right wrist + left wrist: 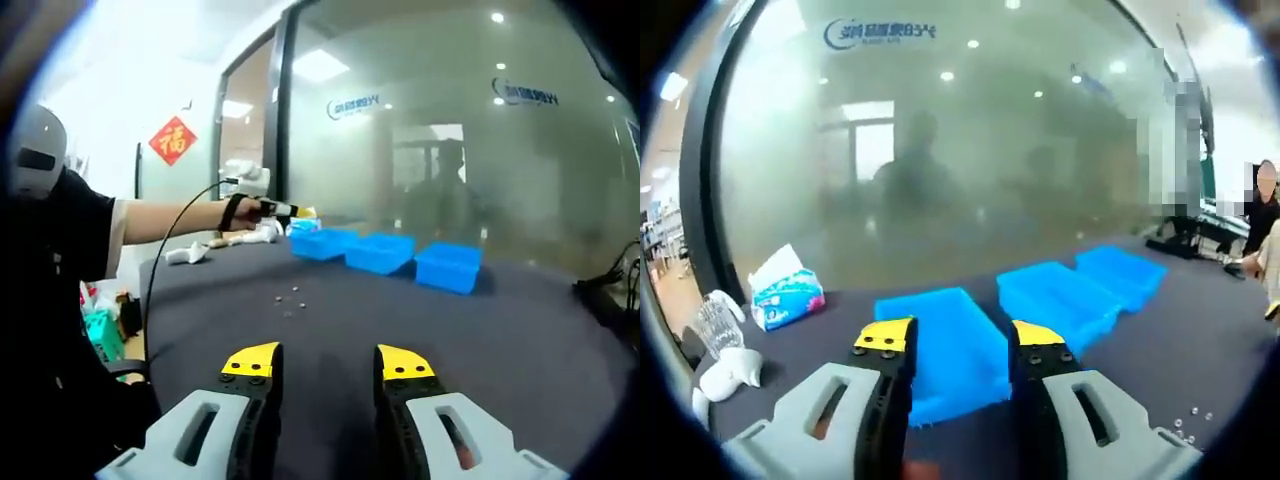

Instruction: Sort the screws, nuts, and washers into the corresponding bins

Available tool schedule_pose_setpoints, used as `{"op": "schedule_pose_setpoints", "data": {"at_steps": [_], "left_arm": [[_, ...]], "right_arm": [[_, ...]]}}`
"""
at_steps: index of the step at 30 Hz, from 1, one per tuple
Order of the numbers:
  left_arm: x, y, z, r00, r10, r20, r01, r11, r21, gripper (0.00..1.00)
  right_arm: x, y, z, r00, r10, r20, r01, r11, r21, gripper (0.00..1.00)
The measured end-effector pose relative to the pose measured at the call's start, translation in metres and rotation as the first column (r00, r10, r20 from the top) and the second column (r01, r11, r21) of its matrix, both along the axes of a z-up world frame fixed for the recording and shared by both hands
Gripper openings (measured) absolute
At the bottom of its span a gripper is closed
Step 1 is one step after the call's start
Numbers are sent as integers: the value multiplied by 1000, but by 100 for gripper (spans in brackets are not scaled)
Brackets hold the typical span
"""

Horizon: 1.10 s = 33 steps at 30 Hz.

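Small hardware (291, 298) sits loose in a little cluster on the dark tabletop (520, 340), in the right gripper view well short of the bins and ahead of that gripper's jaws. Too small to tell screws from nuts or washers. In the left gripper view a few tiny shiny pieces (1191, 421) lie on the tabletop at lower right, apart from the bins.

Three blue bins in a row along the far side of the tabletop, in front of a frosted glass wall (970, 150). Left gripper view: near bin (940, 335) sits just beyond the jaw tips, middle bin (1055, 295) beside it, far bin (1120, 268) past that. Contents not visible.

Left hand-held gripper (958, 340): jaws apart, a moderate gap, nothing between them, raised above the tabletop near the first bin. Right hand-held gripper (328, 362): jaws apart about the same, empty, over bare tabletop, well away from the bins and short of the hardware cluster.

In the right gripper view the person's left arm (175, 220) reaches out over the tabletop toward the bins, a black cable hanging from the wrist area.

Left gripper view, left edge of the tabletop: a tissue pack (787, 296), a clear plastic bottle (717, 325), and crumpled white paper (730, 368) close together. Another person stands at the far right edge.

A red paper decoration (172, 140) hangs on the wall to the left of the glass in the right gripper view.
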<state>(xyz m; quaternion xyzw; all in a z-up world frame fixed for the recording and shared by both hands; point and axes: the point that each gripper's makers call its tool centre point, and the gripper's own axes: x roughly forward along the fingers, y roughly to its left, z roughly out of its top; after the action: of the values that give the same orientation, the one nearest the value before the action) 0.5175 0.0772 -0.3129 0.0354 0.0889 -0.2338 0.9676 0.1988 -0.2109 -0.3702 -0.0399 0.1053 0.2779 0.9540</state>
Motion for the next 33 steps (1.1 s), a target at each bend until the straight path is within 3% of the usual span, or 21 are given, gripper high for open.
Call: {"op": "schedule_pose_setpoints", "data": {"at_steps": [8,10,12,15,19,25,33], "left_arm": [[-58,-8,2,995,-95,37,95,995,-7,36],[-74,-10,0,992,-123,25,124,992,-26,37],[-90,-11,-2,988,-152,31,152,988,-2,37],[-107,-9,-1,985,-170,40,171,985,-14,37],[-129,1,9,985,-157,71,163,983,-87,37],[-160,12,12,983,-156,100,167,979,-117,37],[-208,10,1,972,-214,98,226,965,-134,38]], "right_arm": [[0,-2,4,1000,-12,9,12,1000,2,33],[-1,-2,5,1000,-14,10,14,1000,1,33],[-2,-1,6,1000,-12,13,12,1000,-4,33],[-3,-2,9,1000,-13,18,14,1000,-3,33],[-2,-2,12,999,-20,27,19,1000,4,33],[-1,-5,16,999,-29,39,28,1000,14,33],[-1,-4,18,998,-42,47,40,998,38,33]]}}
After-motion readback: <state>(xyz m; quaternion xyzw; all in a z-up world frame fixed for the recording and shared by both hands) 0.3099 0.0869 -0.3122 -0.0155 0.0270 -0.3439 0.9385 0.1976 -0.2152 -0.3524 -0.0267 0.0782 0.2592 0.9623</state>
